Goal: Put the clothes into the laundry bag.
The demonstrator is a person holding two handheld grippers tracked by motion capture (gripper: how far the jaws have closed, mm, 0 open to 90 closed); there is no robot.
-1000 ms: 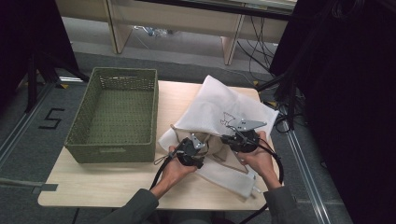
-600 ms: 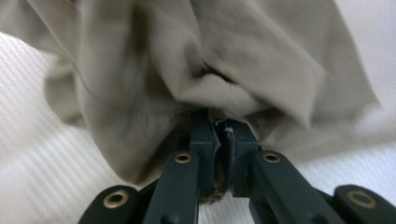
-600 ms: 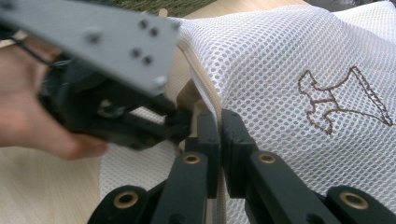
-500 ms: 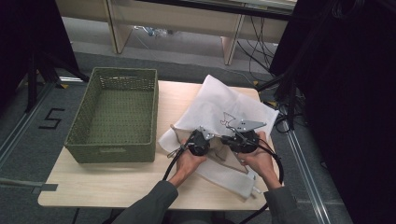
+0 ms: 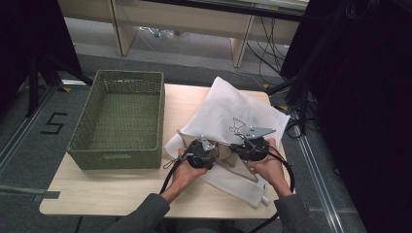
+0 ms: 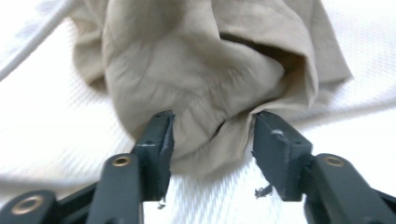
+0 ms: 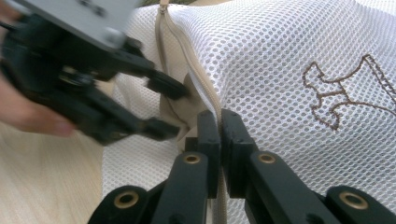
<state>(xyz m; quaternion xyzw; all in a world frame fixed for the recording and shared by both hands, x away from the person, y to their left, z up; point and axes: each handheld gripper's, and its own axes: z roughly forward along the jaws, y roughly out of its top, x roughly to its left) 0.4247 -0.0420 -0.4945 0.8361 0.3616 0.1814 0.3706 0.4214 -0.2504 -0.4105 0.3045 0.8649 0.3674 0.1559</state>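
Right claw [image 7: 219,140]: clenched on the zip edge of the mesh bag [image 7: 289,60], jaws pressed together over the beige zipper tape [image 7: 198,79]. Left claw [image 6: 212,140]: jaws spread, a fold of the beige cloth [image 6: 205,65] bunched between them and touching both inner faces, not pinched. Cloth: wrinkled, hanging down toward the left claw, white mesh behind it on all sides; in the right gripper view it sits at the bag's mouth beside the zipper. Mesh bag: white, with a brown embroidered figure [image 7: 345,95] on its upper face; in the high view the bag [image 5: 228,109] lies on the right half of the desk [image 5: 121,191], its far part raised into a peak, its near part flat toward the front edge. Left claw in high view [image 5: 204,151] and right claw [image 5: 252,145]: side by side at the bag's near opening, close together, each held in one hand, forearms entering from below. Grey plate [image 5: 257,131]: on top of the right claw. Green basket [image 5: 77,145]: woven, on the left half of the desk, apart from the bag. Floor mark "5" [image 5: 51,124]: left of the desk.
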